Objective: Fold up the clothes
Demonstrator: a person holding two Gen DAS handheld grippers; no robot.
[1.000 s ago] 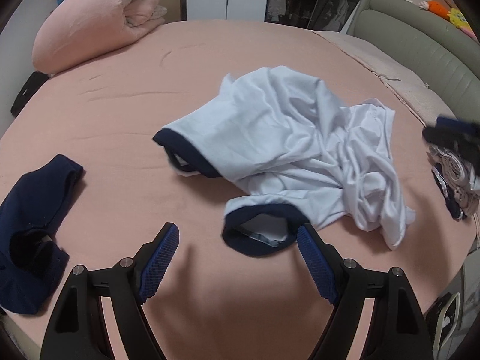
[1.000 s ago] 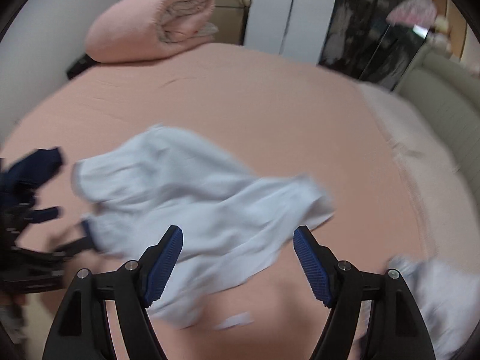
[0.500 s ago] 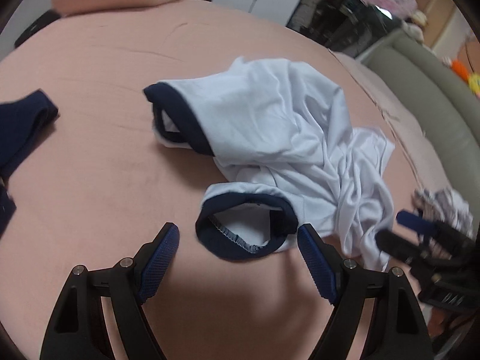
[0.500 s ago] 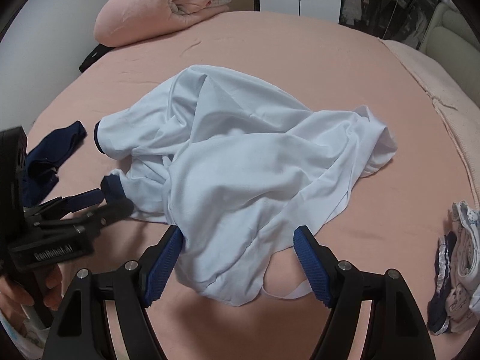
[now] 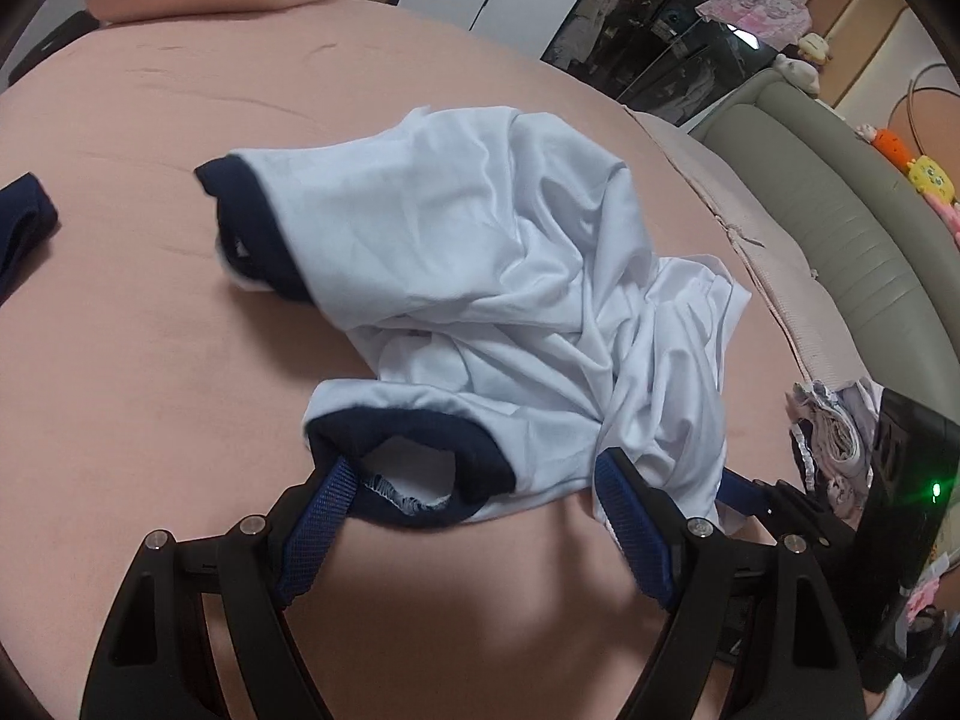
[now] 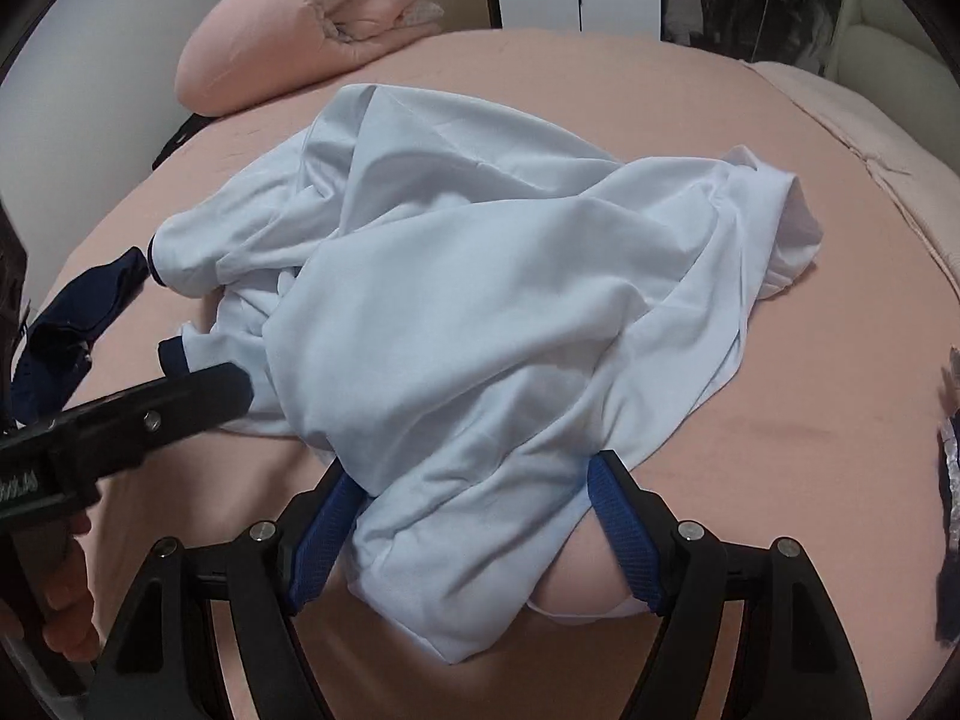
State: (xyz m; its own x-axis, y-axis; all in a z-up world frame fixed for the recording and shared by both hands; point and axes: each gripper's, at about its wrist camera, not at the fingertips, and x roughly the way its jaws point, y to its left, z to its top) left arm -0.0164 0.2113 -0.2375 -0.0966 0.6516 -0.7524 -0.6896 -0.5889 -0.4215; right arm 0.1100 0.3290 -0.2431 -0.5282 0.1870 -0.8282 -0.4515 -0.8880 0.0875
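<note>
A crumpled white T-shirt (image 5: 480, 276) with navy trim lies bunched near the middle of a bed covered by a pink sheet (image 5: 138, 372). One navy-cuffed sleeve (image 5: 252, 228) points toward the left edge of the bed; a second navy-edged opening (image 5: 414, 462) lies at the shirt's near end.

The left gripper (image 5: 474, 510) points down at that near end. Its jaws are spread wide and released. The left blue pad (image 5: 324, 504) touches the navy band, while the right pad sits just beside the white fabric; the navy opening lies between them, unclamped.

From the right wrist view, the right gripper (image 6: 474, 522) is lowered over the shirt's (image 6: 480, 300) near hem. Its jaws are also spread and released, with a loose fold of white cloth lying between the two blue pads (image 6: 624, 534) and draped over the left one. Nothing is pinched.

In that same view the left gripper's black finger reaches in from the left edge, its tip touching the shirt beside a navy cuff, and part of a person's hand (image 6: 66, 600) holding it shows at the lower left.

A dark navy garment (image 6: 66, 324) lies at the bed's left edge, apart from the shirt. A rolled pink quilt (image 6: 312, 18) rests at the far edge. A small patterned bundle of clothes (image 5: 834, 432) sits at the right edge, beside a grey-green padded headboard (image 5: 840, 222).
</note>
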